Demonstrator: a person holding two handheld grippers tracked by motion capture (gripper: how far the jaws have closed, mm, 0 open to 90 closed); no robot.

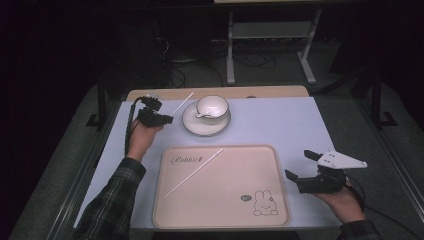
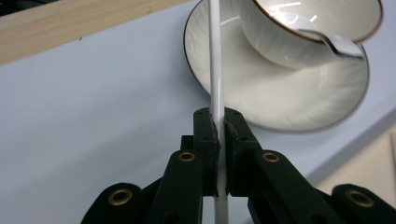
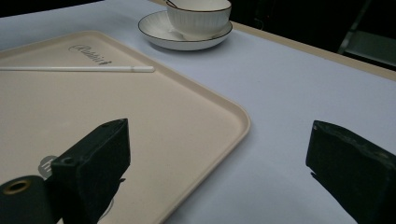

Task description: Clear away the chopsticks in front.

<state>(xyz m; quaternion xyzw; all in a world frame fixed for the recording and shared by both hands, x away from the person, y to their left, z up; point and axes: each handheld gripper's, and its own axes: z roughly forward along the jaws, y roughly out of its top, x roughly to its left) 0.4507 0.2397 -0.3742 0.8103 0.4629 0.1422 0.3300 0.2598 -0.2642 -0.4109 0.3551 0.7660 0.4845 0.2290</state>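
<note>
We see the left gripper [image 2: 219, 140] with its jaws closed tight on a thin white stick [image 2: 216, 70], which runs up between the pads and out past the tips. From the high view, this gripper [image 1: 167, 119] sits near the far left part of the worktop [image 1: 280, 120], and the stick [image 1: 181, 104] it holds slants away toward the far edge, passing just beside the left rim of the saucer [image 1: 192, 125]. A white cup [image 1: 212, 106] with a dark rim line stands on that saucer, close to the far edge and a little left of the middle.

The right gripper [image 1: 302, 164] hovers over the near right part of the worktop, just off the right edge of the tray [image 1: 220, 195]. We find its jaws spread wide, with nothing between them; in the right gripper view they frame bare worktop and the tray's corner [image 3: 233, 116].

The beige tray lies along the near edge at the middle, printed with a rabbit [image 1: 264, 203] at its near right corner. A second white stick [image 1: 194, 172] lies loose on the tray, slanting across its left half.
</note>
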